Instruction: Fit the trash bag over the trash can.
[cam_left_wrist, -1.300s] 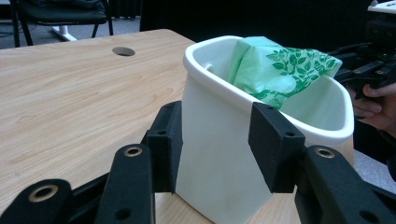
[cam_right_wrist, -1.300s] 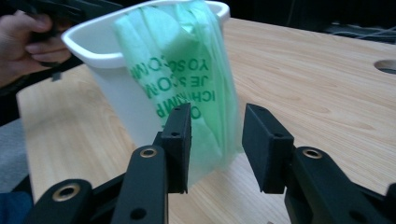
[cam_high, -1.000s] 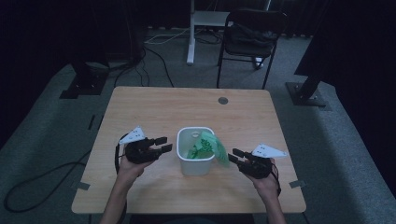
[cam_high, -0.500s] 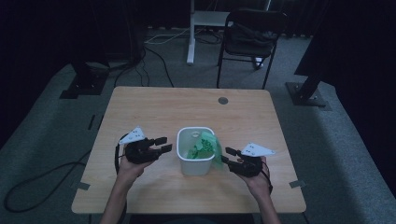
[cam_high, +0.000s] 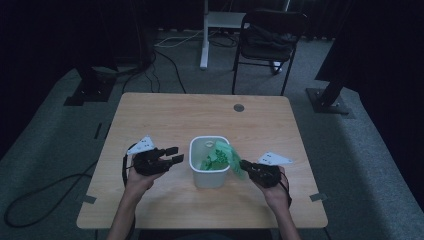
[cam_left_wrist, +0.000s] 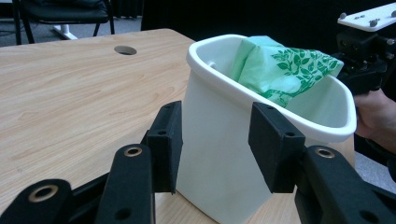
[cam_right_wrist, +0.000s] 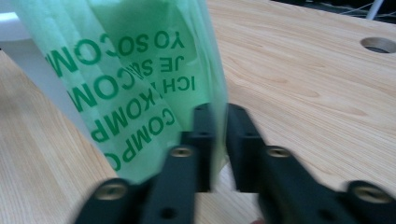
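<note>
Green film, thin and half transparent, makes up the bag (cam_high: 226, 154), which carries darker green letters on one face and a leaf pattern on another (the letters read mirrored in the right gripper view). It sits in the white bin (cam_high: 209, 175) at the middle of the counter (cam_high: 165, 112), with one part hanging out over the rim toward the right hand-held gripper (cam_high: 245, 165). Its jaws have just been closing and now pinch an edge of the bag. The left hand-held gripper (cam_high: 175, 155) is open, just beside the bin's wall, not touching it.
</note>
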